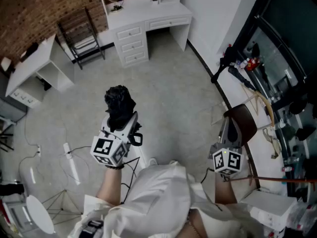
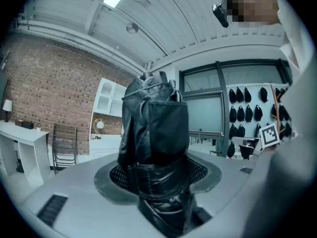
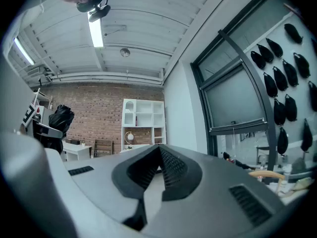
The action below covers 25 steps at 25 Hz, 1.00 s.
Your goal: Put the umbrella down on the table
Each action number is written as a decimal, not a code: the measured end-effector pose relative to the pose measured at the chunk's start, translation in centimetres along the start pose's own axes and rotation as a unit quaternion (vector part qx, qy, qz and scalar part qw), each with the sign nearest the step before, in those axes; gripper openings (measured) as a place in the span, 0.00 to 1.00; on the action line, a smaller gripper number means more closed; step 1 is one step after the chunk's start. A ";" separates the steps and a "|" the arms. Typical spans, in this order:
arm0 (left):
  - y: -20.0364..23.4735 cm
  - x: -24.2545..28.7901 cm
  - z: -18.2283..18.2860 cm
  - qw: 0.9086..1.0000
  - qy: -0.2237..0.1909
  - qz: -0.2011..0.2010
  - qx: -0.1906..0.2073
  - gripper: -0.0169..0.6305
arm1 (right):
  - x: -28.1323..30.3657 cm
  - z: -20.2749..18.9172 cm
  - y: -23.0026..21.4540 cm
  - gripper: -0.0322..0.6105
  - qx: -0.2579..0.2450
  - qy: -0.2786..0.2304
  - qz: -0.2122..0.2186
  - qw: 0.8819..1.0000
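Left gripper [image 2: 156, 178]: jaws set wide, clamped round the folded black umbrella [image 2: 154, 125], which juts out in front, held in the air over the floor [image 1: 173, 93]. Right gripper [image 3: 159, 158]: jaws together, empty, likely kept free for steadying. Long table [image 1: 232, 92]: right edge, cluttered toward its far end, nearer stretch barer. Floor between them: open.

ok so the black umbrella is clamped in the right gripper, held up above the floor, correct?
Not quite: the left gripper is the one clamped on the umbrella, as the left gripper view shows. The right gripper has nothing between its jaws in its own view. The umbrella is held above the floor, yes.
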State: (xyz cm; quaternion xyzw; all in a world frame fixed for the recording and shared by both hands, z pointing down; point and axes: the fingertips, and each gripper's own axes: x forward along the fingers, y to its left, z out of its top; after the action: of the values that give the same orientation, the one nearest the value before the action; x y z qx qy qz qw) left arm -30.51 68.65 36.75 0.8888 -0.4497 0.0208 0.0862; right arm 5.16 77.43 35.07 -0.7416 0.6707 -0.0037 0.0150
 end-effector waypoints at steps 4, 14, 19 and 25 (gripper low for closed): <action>0.0 -0.1 0.2 1.000 0.003 -0.004 0.000 0.44 | 0.0 0.2 0.4 0.08 -0.002 0.000 -0.001 1.000; 0.6 -0.1 0.1 1.000 0.007 -0.012 0.003 0.44 | 0.3 0.1 1.3 0.08 0.006 -0.005 -0.005 1.000; 1.1 0.1 -0.1 1.000 0.008 -0.026 0.002 0.44 | 0.2 0.2 2.0 0.08 -0.003 -0.005 -0.012 1.000; 1.8 0.3 -0.4 0.999 0.010 -0.048 -0.002 0.44 | 0.0 0.3 3.0 0.08 -0.011 -0.002 -0.026 1.000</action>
State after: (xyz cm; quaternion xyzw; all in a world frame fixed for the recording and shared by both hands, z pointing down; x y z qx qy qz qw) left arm -31.75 67.47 37.43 0.9088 -0.4060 0.0245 0.0931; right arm 2.18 77.13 34.71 -0.7591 0.6509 0.0050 0.0084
